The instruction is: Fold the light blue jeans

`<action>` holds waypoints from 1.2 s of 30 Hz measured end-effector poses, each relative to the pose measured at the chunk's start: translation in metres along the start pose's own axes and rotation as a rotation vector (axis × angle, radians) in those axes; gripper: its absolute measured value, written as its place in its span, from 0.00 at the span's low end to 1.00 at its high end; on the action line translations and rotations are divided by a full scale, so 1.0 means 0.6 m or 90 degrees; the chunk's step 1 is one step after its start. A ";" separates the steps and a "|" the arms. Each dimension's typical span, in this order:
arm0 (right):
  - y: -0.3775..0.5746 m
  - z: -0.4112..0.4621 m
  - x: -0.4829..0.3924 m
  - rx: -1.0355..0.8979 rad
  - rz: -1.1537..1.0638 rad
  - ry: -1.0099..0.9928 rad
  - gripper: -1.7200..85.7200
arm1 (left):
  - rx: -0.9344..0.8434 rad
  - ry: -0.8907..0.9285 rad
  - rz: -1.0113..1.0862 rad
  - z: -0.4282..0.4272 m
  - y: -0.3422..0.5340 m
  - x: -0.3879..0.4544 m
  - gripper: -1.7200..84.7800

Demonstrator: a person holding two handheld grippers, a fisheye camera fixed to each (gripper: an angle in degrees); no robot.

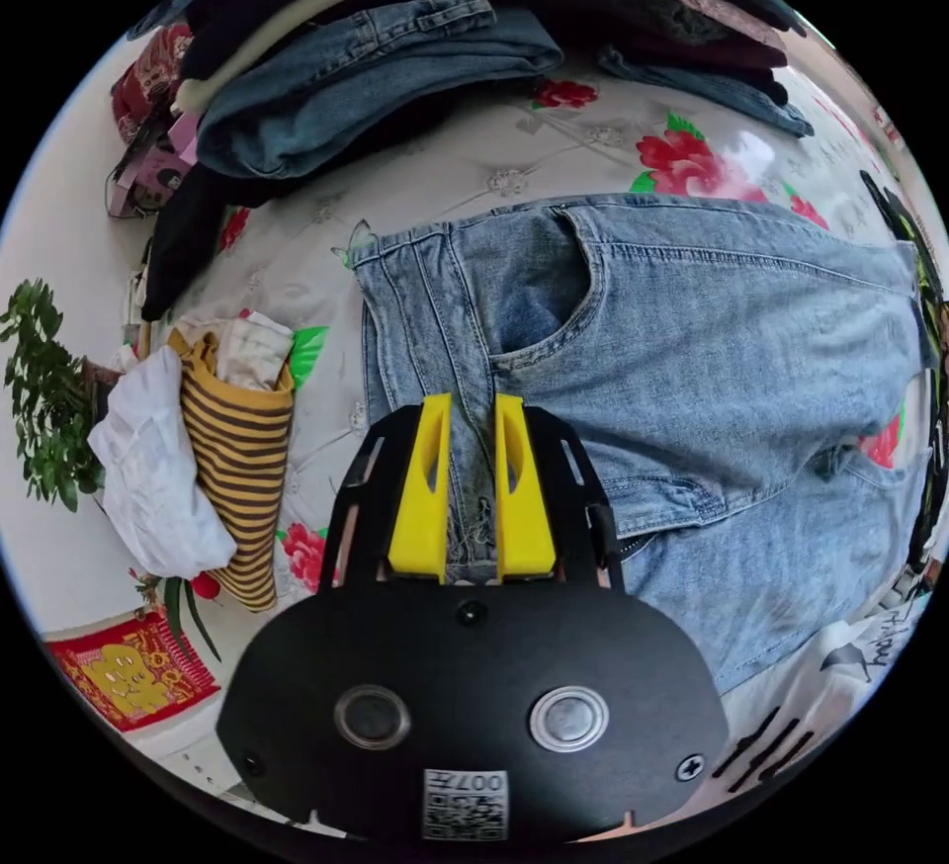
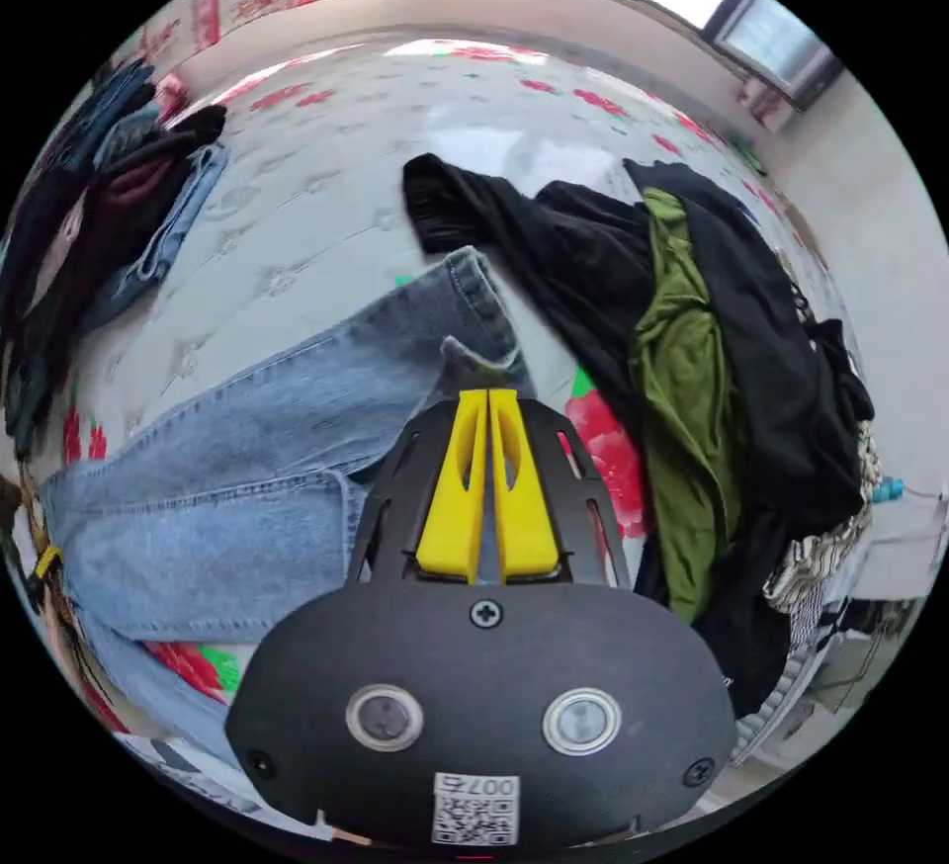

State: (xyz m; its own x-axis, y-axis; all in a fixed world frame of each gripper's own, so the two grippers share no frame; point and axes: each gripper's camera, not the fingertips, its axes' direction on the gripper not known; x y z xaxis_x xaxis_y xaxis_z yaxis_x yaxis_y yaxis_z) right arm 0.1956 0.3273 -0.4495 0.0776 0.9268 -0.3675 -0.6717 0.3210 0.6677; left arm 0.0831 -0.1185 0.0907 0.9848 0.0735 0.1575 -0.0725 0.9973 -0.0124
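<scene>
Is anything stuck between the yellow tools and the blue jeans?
Nothing visible. The left tool has the light blue jeans waistband between its jaws, and the right tool is closed at the leg hem, so nothing blocks either.

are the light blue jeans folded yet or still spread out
Mostly spread out. The light blue jeans lie flat along the bed, waistband at the left gripper, hems by the right gripper; one leg seems laid over the other.

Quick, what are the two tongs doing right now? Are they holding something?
Left tongs: shut on the light blue jeans, at the waistband.
Right tongs: closed at the jeans' leg hem; a grip on the cloth cannot be told.
</scene>
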 end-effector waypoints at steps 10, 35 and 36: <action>0.143 -0.066 0.023 0.062 -0.065 -0.311 0.02 | 0.053 0.077 -0.123 -0.042 0.061 -0.068 0.09; 0.748 -0.051 0.175 -0.155 0.413 -0.457 0.08 | -0.017 0.310 -0.448 -0.133 0.612 -0.201 0.18; 0.763 -0.042 0.181 -0.157 0.426 -0.462 0.09 | -0.017 0.342 -0.451 -0.127 0.602 -0.199 0.18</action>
State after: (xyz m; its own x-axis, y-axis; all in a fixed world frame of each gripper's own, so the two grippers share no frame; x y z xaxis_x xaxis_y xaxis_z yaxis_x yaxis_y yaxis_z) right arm -0.1218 0.5703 -0.2001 0.0035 0.8229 0.5681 -0.8680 -0.2796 0.4104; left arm -0.0488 0.2326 -0.0078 0.7381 -0.5782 -0.3477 0.5794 0.8073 -0.1123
